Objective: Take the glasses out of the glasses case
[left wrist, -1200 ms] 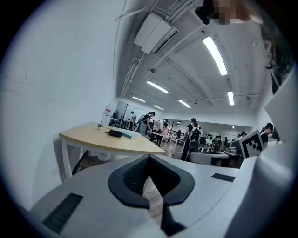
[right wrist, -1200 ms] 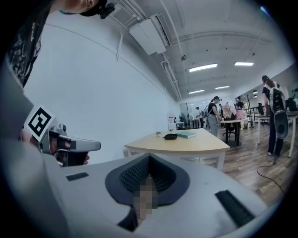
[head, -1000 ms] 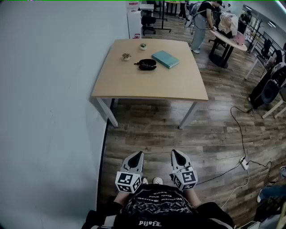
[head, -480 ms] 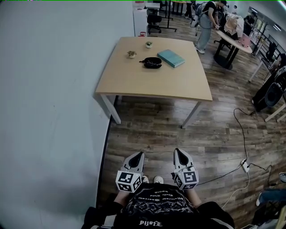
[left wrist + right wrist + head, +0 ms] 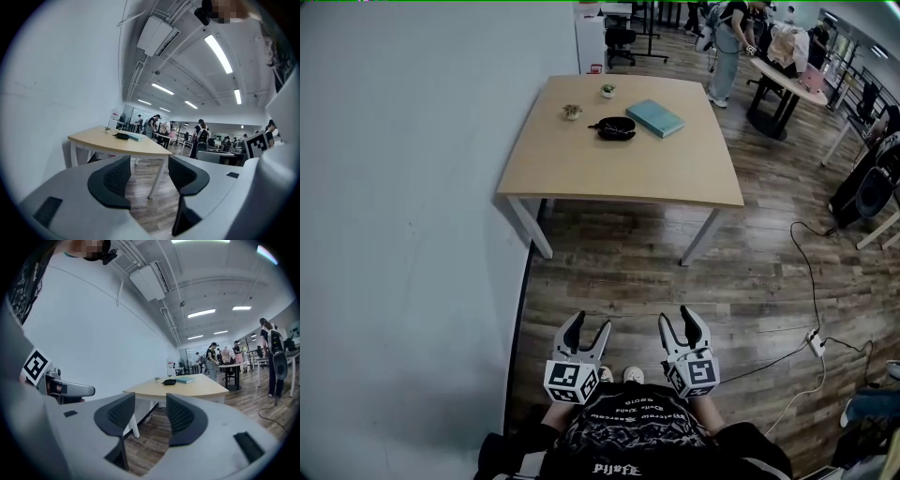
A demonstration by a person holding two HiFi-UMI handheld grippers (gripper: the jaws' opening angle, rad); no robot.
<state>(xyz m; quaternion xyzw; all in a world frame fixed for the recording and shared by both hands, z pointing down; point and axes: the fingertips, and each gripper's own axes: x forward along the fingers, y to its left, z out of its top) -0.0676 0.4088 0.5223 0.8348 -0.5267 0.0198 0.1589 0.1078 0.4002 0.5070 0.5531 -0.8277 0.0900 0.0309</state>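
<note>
The left gripper (image 5: 589,324) and right gripper (image 5: 678,318) have just spread open, empty; the glasses case (image 5: 616,128) lies crosswise on the table (image 5: 619,183), well ahead, about equally far from both.

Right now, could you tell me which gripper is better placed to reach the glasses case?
Left gripper, marginally: the glasses case lies slightly towards its side. It and the right gripper, jaws just opened and empty, are far from the table.

Black glasses case (image 5: 616,128); teal book (image 5: 655,118); light wooden table (image 5: 619,178).
</note>
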